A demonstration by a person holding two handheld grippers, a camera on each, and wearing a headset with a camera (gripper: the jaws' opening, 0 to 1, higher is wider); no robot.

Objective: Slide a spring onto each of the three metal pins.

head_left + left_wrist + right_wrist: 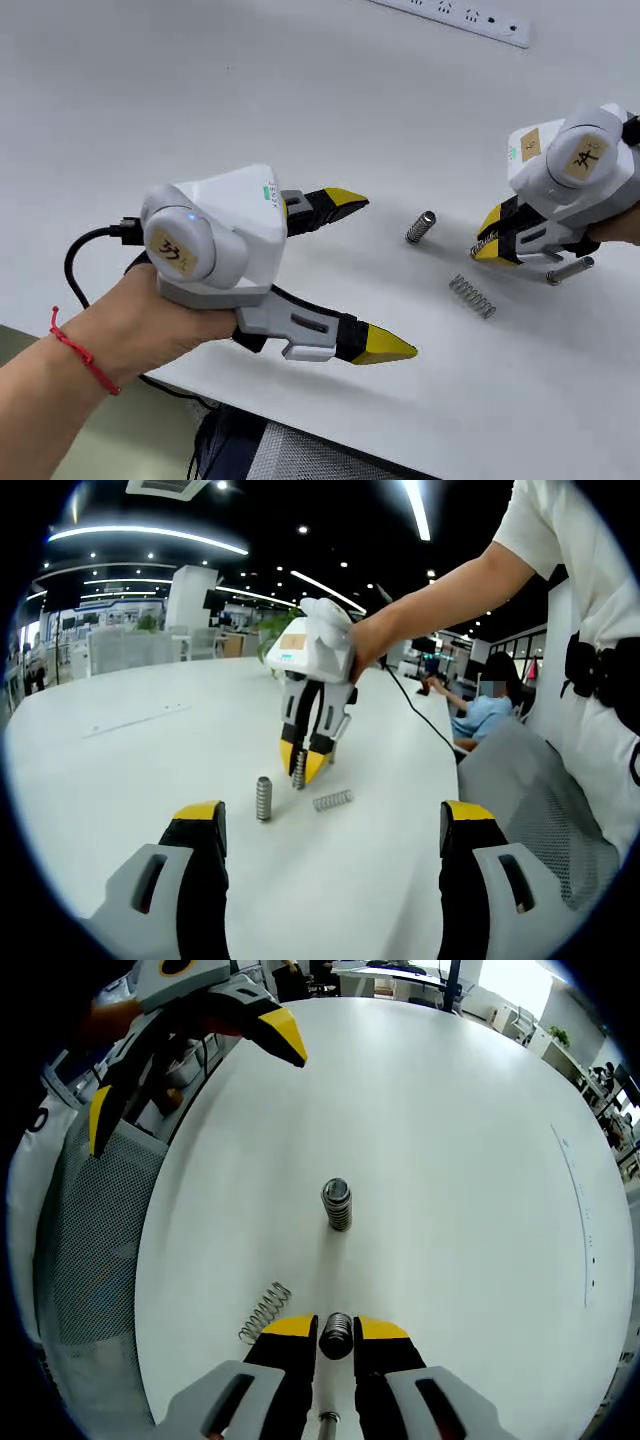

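Observation:
One spring-covered pin (421, 226) stands upright on the white table (200, 100), also seen in the right gripper view (337, 1203) and the left gripper view (264, 798). A loose spring (472, 296) lies flat nearby (264, 1312) (333, 800). My right gripper (487, 248) points down at the table, shut on a spring (337, 1332) held end-on between its yellow tips (298, 770). A bare metal pin (570, 270) lies just behind it. My left gripper (368, 272) hovers wide open and holds nothing, some way left of the parts.
A white power strip (455, 15) lies at the table's far edge. The near table edge (300, 420) runs under my left hand, with a black cable (75, 260) and a mesh chair below. A seated person (485, 715) is far off.

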